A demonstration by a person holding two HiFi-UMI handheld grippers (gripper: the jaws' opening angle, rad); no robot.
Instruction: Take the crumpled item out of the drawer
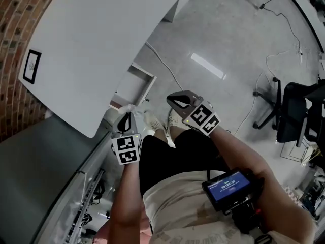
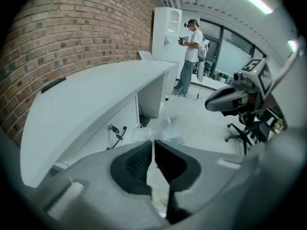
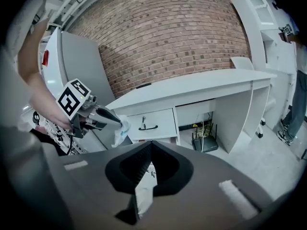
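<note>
The room has a red brick wall point(image 3: 168, 32) and a grey floor point(image 1: 223, 44). A long white desk point(image 3: 192, 87) stands by the wall, with a drawer point(image 3: 160, 121) under its top. A black chair point(image 1: 294, 116) is off to the right, and a person point(image 2: 192, 56) stands far away by a tall white cabinet point(image 2: 165, 32).

The left claw point(image 2: 153, 145) is pinching the crumpled thing point(image 3: 120, 132) with its tips. The thing is up in the air, out of the drawer and just in front of it. It hangs down from the claw like a little rag, so its long side runs up and down.

The right claw point(image 3: 151, 145) is pressed together with nothing in it. It is held near the left claw, over the floor
</note>
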